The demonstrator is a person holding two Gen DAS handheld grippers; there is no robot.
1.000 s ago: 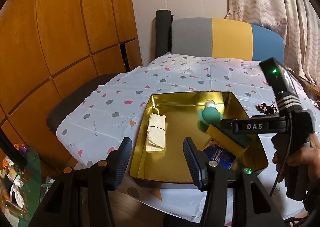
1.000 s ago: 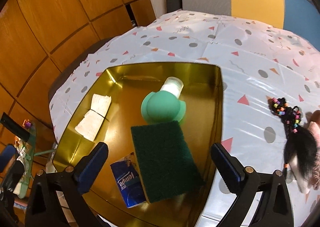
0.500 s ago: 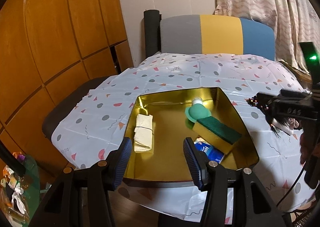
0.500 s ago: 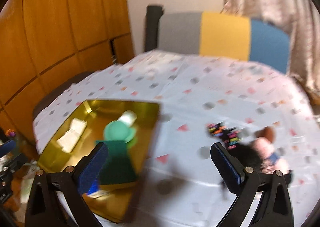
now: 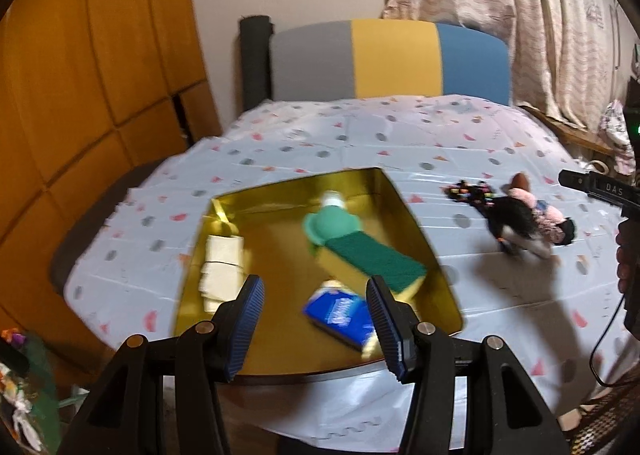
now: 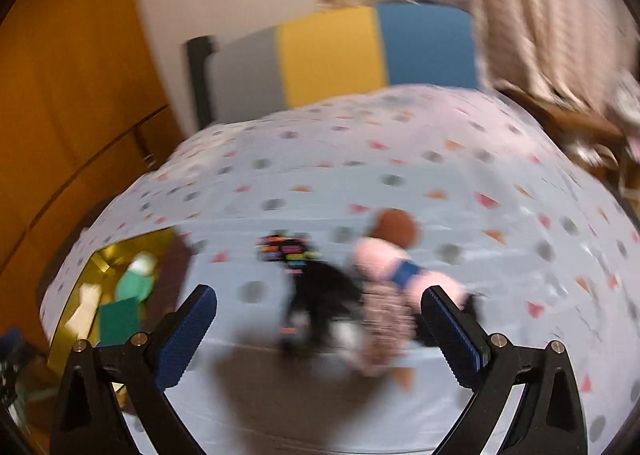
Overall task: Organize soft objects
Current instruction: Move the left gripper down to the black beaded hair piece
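On the spotted tablecloth (image 6: 400, 159), at 3 o'clock of the gold tray (image 5: 424, 255): a doll (image 6: 384, 287), blurred. Brown head, pink top, patterned skirt, black hair with coloured beads. Right gripper (image 6: 320, 319) hovers just above it, jaws wide apart, empty. Left gripper (image 5: 316, 323) also spread, empty, over the tray's near edge.

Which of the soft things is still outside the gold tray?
The doll with black hair and pink clothes, lying on the tablecloth right of the gold tray. The sponge, folded cloth and tissue pack all lie inside it.
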